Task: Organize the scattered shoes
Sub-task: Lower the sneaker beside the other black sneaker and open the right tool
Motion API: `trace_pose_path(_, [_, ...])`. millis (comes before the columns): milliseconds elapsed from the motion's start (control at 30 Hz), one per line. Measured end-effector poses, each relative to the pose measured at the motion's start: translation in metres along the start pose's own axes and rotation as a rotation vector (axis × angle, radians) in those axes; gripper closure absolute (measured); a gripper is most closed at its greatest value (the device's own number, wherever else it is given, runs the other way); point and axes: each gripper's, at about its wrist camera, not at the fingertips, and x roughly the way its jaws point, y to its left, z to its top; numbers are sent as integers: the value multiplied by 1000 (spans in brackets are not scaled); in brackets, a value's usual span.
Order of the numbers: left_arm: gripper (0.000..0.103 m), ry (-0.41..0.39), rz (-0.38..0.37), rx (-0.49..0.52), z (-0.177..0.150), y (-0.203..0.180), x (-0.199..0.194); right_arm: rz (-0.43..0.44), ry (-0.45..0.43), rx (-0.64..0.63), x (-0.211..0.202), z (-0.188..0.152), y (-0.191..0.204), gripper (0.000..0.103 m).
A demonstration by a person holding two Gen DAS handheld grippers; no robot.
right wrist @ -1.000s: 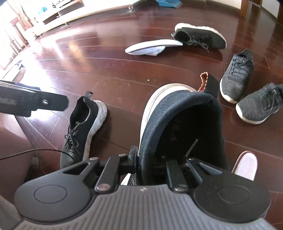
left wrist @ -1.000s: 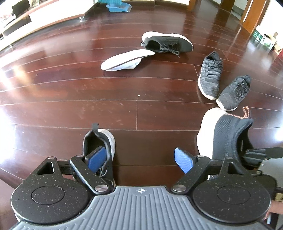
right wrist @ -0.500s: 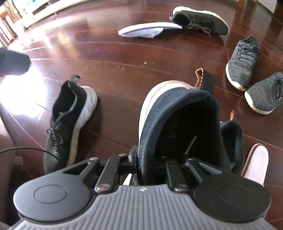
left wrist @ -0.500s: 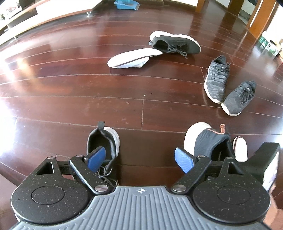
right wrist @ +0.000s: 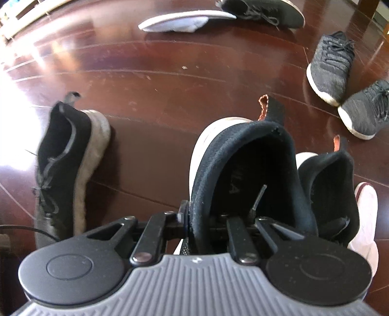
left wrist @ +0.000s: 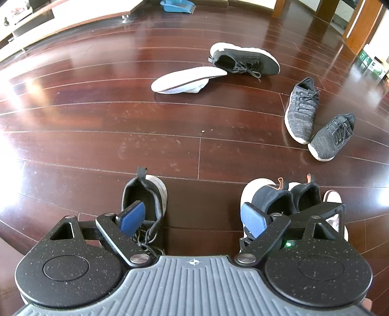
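Observation:
My right gripper point(right wrist: 204, 216) is shut on the side wall of a black sock-style shoe point(right wrist: 243, 170) with a white sole and an orange pull tab. This shoe sits level with its matching mate point(right wrist: 325, 189), close on the mate's left. The left wrist view shows the held shoe point(left wrist: 267, 199) and the mate point(left wrist: 306, 194) side by side. My left gripper point(left wrist: 192, 218) is open, its blue pads wide apart, with a black laced shoe point(left wrist: 145, 199) just beyond its left finger. Two grey knit shoes point(left wrist: 301, 109) point(left wrist: 333, 136), a black sneaker point(left wrist: 245, 59) and a white shoe point(left wrist: 187, 79) on its side lie farther off.
A pale pink-edged shoe point(right wrist: 364, 214) lies right of the black pair. The dark wooden floor point(left wrist: 121, 116) stretches ahead. A white low cabinet point(left wrist: 73, 14) and a blue dustpan point(left wrist: 177, 4) stand at the far wall, wooden furniture legs point(left wrist: 359, 26) at far right.
My right gripper has brought the held black shoe down from mid-air to sit beside its mate. My left gripper stays open and has pulled back slightly.

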Motion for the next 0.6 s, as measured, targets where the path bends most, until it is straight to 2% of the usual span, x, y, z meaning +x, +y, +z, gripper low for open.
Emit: trace_pose_path(600, [13,8,16,10,-1,0,5,-36,8,-8,28,12,-6,91])
